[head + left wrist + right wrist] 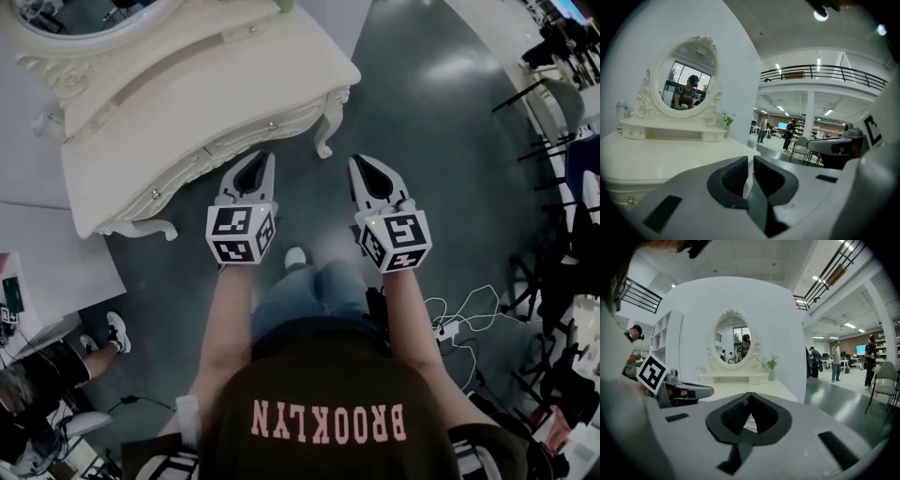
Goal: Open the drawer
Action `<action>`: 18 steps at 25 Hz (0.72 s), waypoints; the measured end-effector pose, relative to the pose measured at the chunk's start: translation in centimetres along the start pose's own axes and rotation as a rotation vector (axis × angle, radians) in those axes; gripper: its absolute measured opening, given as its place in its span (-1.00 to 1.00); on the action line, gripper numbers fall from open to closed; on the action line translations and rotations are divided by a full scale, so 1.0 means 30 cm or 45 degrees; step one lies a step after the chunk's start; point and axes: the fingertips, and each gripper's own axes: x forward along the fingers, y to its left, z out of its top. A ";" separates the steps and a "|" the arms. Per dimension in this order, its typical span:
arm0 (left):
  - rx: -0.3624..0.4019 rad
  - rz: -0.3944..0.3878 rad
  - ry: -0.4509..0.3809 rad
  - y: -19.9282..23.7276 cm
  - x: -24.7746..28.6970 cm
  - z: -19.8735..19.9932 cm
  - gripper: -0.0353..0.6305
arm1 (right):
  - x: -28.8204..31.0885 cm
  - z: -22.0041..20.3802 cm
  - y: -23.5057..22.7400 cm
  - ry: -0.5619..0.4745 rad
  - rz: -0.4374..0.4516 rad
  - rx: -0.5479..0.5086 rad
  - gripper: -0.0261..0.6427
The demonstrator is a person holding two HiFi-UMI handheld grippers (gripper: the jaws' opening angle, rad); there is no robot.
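Note:
A white dressing table [187, 84] with an oval mirror [686, 82] stands at the upper left of the head view. Its curved drawer front [234, 141] carries small round knobs [208, 150]. One knob [631, 200] shows low at the left of the left gripper view. My left gripper [261, 156] hangs just short of the table's front edge, shut with nothing in it [751, 159]. My right gripper [357, 159] hovers over the floor, right of the table's corner leg [323, 141]. Its jaws meet at the tips and are empty [749, 395]. Neither gripper touches the table.
A small potted plant [727, 119] and little drawers [712, 136] sit under the mirror. A person sits at the lower left [37, 375] with a shoe [117, 330] stretched out. Cables [459, 314] lie on the floor at the right, and chairs [562, 103] stand further right.

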 end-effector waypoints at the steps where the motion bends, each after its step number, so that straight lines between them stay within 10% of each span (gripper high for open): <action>1: -0.003 -0.001 0.010 0.010 0.015 -0.008 -0.86 | 0.016 -0.008 -0.007 0.014 0.000 -0.005 -0.93; 18: -0.065 0.218 0.123 0.120 0.221 -0.146 -0.57 | 0.274 -0.100 -0.142 0.130 0.170 -0.060 -0.93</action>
